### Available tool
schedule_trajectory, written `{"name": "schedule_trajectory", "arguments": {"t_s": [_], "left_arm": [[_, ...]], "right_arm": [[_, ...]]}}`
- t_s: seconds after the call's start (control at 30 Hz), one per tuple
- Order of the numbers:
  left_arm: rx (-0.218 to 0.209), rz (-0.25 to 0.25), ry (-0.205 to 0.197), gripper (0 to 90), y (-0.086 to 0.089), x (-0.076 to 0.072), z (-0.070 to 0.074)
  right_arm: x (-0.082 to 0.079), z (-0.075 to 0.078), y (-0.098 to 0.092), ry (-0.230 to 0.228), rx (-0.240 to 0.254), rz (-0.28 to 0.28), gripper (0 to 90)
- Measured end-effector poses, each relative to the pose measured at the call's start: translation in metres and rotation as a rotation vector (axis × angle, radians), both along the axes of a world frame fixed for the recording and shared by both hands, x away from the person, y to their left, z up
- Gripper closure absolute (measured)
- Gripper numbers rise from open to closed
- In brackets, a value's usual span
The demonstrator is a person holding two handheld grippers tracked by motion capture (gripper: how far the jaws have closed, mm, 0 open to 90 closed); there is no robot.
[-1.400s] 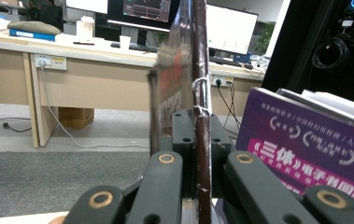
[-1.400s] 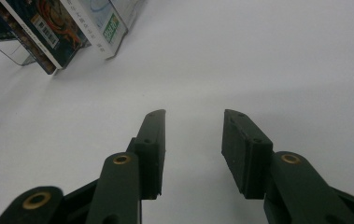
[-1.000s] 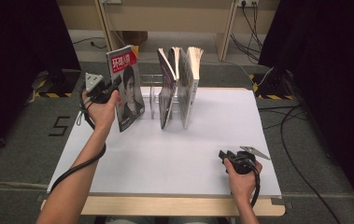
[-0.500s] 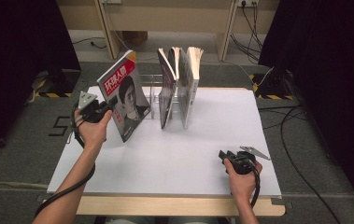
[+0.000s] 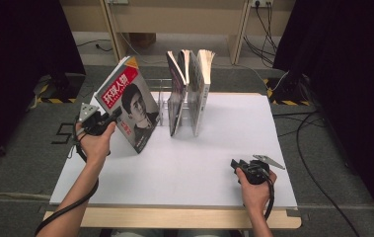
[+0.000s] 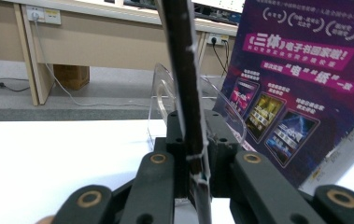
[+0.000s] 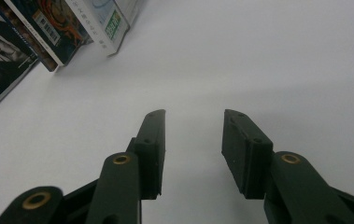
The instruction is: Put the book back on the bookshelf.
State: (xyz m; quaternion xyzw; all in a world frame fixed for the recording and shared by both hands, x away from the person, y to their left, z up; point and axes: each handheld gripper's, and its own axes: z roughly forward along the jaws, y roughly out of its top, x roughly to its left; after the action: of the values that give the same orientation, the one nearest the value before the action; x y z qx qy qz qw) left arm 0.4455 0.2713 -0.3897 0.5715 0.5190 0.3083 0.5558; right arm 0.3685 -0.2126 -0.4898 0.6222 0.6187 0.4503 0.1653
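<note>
A magazine (image 5: 130,111) with a red title band and a portrait cover stands tilted on the white table (image 5: 234,133), its lower edge on the surface. My left gripper (image 5: 117,114) has it by its left edge. In the left gripper view the thin edge of the magazine (image 6: 185,70) runs up between the jaws of my left gripper (image 6: 195,135). The jaws have just been opening a little, and the pads still sit against the paper. My right gripper (image 5: 235,164) rests low near the front right of the table, and in its own view my right gripper (image 7: 193,121) stands open over bare table.
A clear acrylic rack (image 5: 162,98) stands behind the magazine, with several upright books (image 5: 189,89) to its right. A purple back cover (image 6: 296,79) of one book is close on the right in the left gripper view. Cables and dark curtains flank the table.
My left hand has carried the magazine down and to the left, away from the rack, and tipped it from upright to a slant. The right hand has stayed put.
</note>
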Motion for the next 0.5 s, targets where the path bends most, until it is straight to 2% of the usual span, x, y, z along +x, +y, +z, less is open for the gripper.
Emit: {"name": "schedule_trajectory", "arguments": {"t_s": [0.17,0.37,0.5], "left_arm": [[-0.046,0.012,0.009,79.2,0.003,0.010,0.004],[-0.059,-0.006,-0.017,82.3,-0.001,0.015,0.012],[-0.051,-0.007,-0.026,85.3,-0.004,0.018,0.014]], "right_arm": [[0.000,0.000,-0.001,0.002,0.001,0.001,60.4],[0.001,-0.001,-0.001,0.009,0.004,0.000,60.2],[0.001,-0.002,-0.001,0.018,0.007,0.002,59.9]]}}
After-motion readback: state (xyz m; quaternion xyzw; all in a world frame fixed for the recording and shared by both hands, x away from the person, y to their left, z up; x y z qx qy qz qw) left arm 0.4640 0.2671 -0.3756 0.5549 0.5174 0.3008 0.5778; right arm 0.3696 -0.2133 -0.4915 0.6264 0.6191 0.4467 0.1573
